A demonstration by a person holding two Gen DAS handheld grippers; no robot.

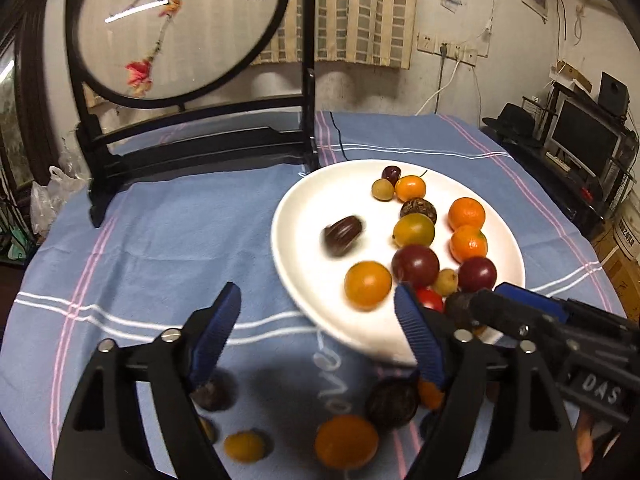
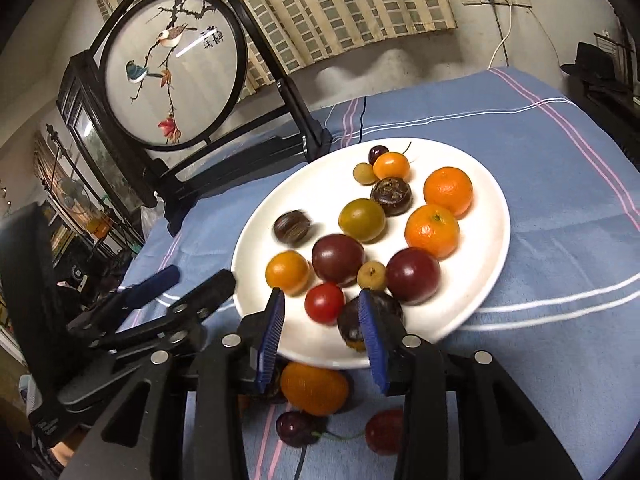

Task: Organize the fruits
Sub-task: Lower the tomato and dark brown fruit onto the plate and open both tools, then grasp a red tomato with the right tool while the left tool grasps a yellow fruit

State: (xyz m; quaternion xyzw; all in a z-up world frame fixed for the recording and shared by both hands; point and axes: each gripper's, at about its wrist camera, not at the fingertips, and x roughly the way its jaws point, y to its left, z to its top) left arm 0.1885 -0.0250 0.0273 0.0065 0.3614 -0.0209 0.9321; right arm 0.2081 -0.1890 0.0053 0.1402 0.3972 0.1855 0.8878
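Loose fruit, near edge of the surface, still off the plate: one orange citrus (image 1: 346, 442), one small yellow-orange fruit (image 1: 244, 445), two dark rough-skinned fruits (image 1: 392, 404) (image 1: 211, 394), seen from the left wrist; from the right wrist, another orange fruit (image 2: 314, 388), a dark cherry (image 2: 296, 428) with stem, and a red fruit (image 2: 384, 432), all lying on the blue striped cloth (image 1: 160, 232).

Left tool (image 1: 316, 332): jaws standing wide, nothing between them; it hangs over the cloth at the plate's near-left rim.

Right tool (image 2: 322, 332): jaws partly apart, astride the plate's near rim. A dark fruit (image 2: 352, 320) sits by the right finger and a red tomato (image 2: 325, 303) just ahead of the gap; the pads do not appear to press on either, so I judge nothing held.

White plate (image 1: 304, 200): toward the far right of the surface, carrying two mandarins (image 1: 466, 214), two purple plums (image 1: 415, 266), a green-yellow fruit (image 1: 414, 231), assorted small fruits, and a dark ribbed fruit (image 1: 343, 235) lying alone on the plate's left side, blurred, probably rolling.

Framed bird embroidery screen (image 1: 180, 28): far-left corner of the surface.

Risks, as judged:
- The rolling ribbed fruit may run to the plate's left rim and off onto the cloth.
- The right tool's fingers sit among crowded fruit; any sweep could knock the tomato or dark fruit over the near rim.
- Loose fruits lie close to the near edge; a nudge from either tool could send them off the surface.
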